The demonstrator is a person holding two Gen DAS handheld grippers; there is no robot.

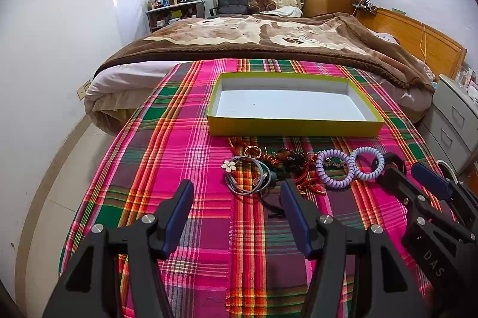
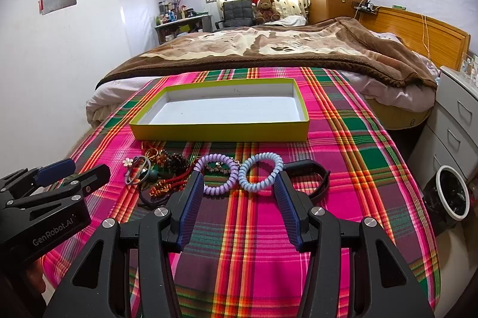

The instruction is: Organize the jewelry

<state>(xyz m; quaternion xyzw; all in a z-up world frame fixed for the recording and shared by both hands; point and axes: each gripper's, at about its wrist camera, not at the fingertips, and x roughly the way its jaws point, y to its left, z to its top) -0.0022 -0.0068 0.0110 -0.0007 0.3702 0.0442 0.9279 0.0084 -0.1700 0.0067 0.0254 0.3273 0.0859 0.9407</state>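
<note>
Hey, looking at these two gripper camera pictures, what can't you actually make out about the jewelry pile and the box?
- Tangled pile: in both views the beads, red cord and rings overlap, so a piece count is impossible.
- Black band: right wrist view, the right gripper finger covers its near end; left wrist view shows only a bit.
- Box: the front wall hides the near strip of its floor.
- Dark cord: partly behind the left gripper finger.

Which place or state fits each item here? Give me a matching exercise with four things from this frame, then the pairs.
Things:
1. yellow-green box
2. flower charm
3. black band
4. lilac coil tie

Descriptions:
A. empty, white inside
B. left end of the jewelry row
C. right end of the row
D. touching the pale blue coil tie

Pairs: 1-A, 2-B, 3-C, 4-D
</note>
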